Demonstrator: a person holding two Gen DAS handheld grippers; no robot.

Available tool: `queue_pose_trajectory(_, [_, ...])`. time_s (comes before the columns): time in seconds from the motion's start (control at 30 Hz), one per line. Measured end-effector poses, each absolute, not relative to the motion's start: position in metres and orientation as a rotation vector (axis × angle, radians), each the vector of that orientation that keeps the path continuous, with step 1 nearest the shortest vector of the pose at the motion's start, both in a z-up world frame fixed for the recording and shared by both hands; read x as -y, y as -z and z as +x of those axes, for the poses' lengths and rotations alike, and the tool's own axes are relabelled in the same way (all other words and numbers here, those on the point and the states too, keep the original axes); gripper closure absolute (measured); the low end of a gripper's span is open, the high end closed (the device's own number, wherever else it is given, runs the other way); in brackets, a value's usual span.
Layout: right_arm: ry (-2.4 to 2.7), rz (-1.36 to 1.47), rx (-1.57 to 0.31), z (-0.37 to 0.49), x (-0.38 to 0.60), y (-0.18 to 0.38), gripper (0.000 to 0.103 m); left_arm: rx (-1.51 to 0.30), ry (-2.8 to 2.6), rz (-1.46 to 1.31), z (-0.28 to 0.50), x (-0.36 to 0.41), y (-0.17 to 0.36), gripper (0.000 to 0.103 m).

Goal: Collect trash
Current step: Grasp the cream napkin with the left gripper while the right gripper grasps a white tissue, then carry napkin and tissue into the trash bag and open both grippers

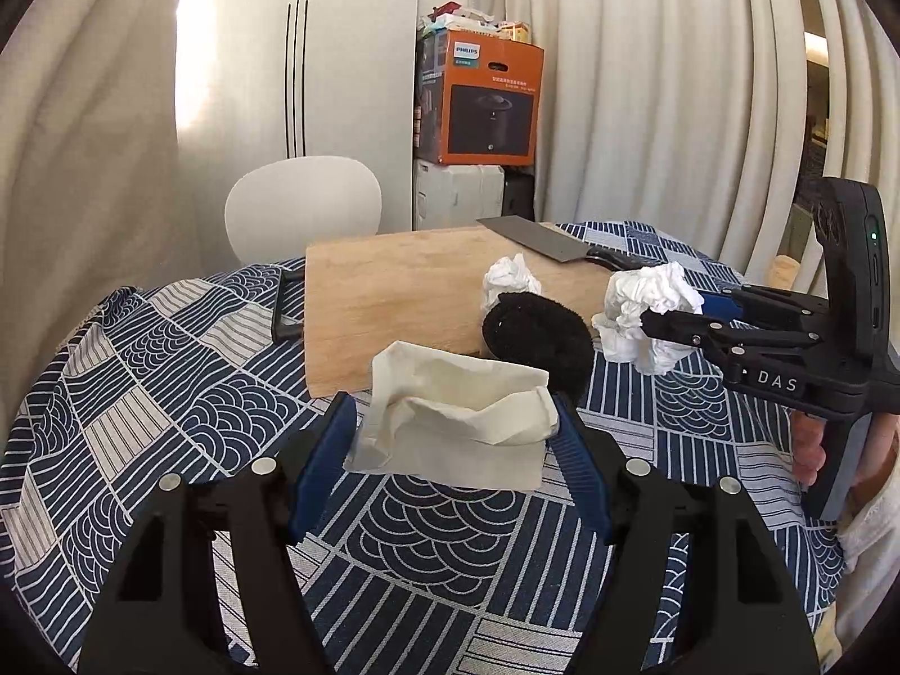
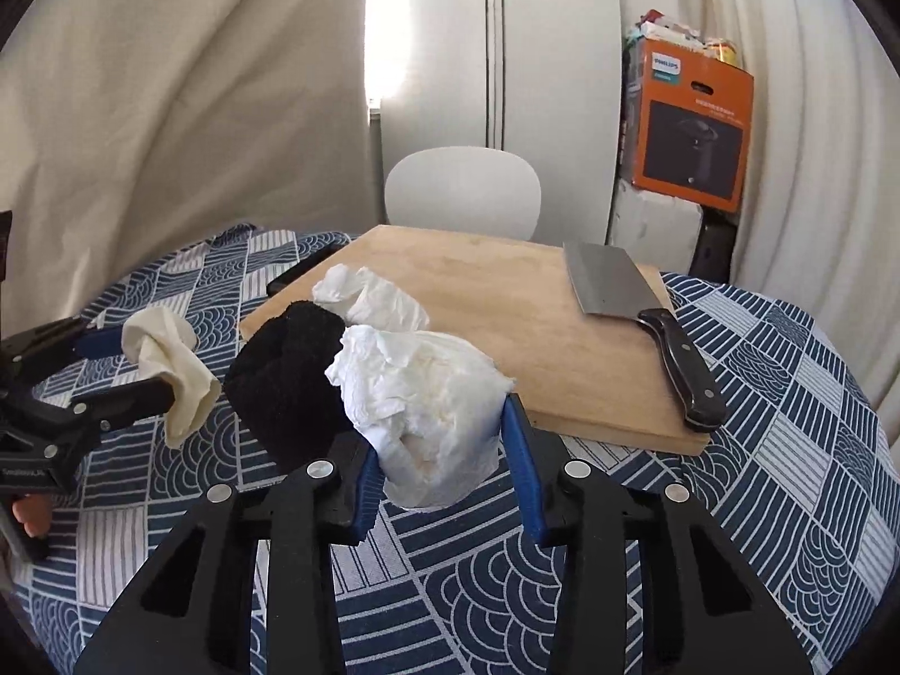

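My left gripper (image 1: 457, 422) is shut on a cream crumpled napkin (image 1: 450, 410), held just above the patterned tablecloth; the same gripper (image 2: 163, 371) and napkin (image 2: 169, 363) show at the left of the right wrist view. My right gripper (image 2: 441, 439) is shut on a big white tissue wad (image 2: 427, 399), lifted off the cloth; the wad (image 1: 647, 312) and gripper (image 1: 675, 309) appear at the right in the left wrist view. A second white tissue ball (image 1: 511, 277) (image 2: 371, 295) lies on the wooden cutting board (image 1: 394, 304). A black fuzzy pouch (image 1: 537, 340) (image 2: 284, 371) sits at the board's near edge.
A cleaver (image 2: 619, 287) with a black handle rests on the cutting board's (image 2: 506, 315) right side. A dark flat object (image 1: 284, 309) lies left of the board. A white chair (image 1: 304, 208), stacked boxes (image 1: 484, 107) and curtains stand behind the round table (image 1: 140, 394).
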State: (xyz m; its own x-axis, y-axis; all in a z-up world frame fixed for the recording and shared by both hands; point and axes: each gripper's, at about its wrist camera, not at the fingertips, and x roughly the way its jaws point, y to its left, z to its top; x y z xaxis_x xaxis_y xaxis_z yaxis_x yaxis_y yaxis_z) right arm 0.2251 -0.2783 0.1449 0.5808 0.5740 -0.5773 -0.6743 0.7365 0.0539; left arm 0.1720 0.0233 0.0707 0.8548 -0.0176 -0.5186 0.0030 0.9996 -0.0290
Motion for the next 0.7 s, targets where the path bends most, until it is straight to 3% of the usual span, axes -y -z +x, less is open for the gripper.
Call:
queue_pose_trajectory(0.37, [-0.808, -0.148, -0.48, 0.162, 0.323, -0.19, 0.066, -0.44, -0.002, 0.085, 0.11, 0.002, -0.097, 0.033])
queue_pose_trajectory(0.7, [-0.93, -0.096, -0.411, 0.077, 0.362, -0.184, 0.066, -0.401, 0.08, 0.11, 0.036, 0.036, -0.081, 0.033])
